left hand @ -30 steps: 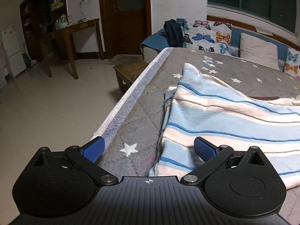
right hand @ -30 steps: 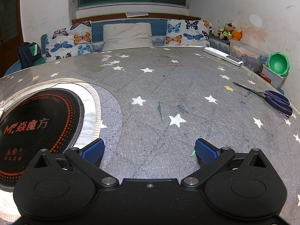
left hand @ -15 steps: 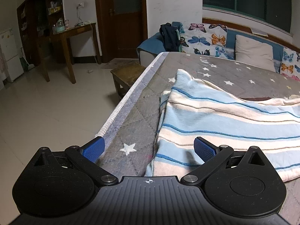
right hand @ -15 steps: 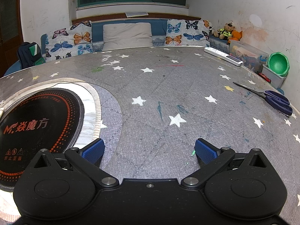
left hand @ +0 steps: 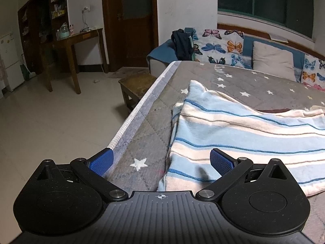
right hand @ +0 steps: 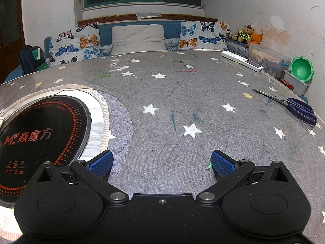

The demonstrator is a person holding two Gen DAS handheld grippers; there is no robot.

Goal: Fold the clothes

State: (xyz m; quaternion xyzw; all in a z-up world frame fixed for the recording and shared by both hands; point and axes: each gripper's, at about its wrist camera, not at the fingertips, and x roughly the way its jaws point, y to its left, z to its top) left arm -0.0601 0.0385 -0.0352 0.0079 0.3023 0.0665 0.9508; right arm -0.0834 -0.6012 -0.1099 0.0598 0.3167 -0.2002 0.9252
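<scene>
Garment [left hand: 243, 134] lay on table [left hand: 146, 134], near left edge. Left gripper [left hand: 161, 160] spread wide over its corner, empty. Right gripper [right hand: 161, 161] spread, well apart. Advised: pinch corner through all layers.

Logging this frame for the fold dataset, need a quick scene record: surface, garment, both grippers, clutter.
surface: grey star-print table cover
garment: blue and white striped garment, lying flat near the table's left edge, partly folded
left gripper: open, empty, its right finger over the garment's near corner
right gripper: open, empty, over bare cover
induction cooktop: set in the table, left of the right gripper
clutter: scissors, power strip, both at the right side
</scene>
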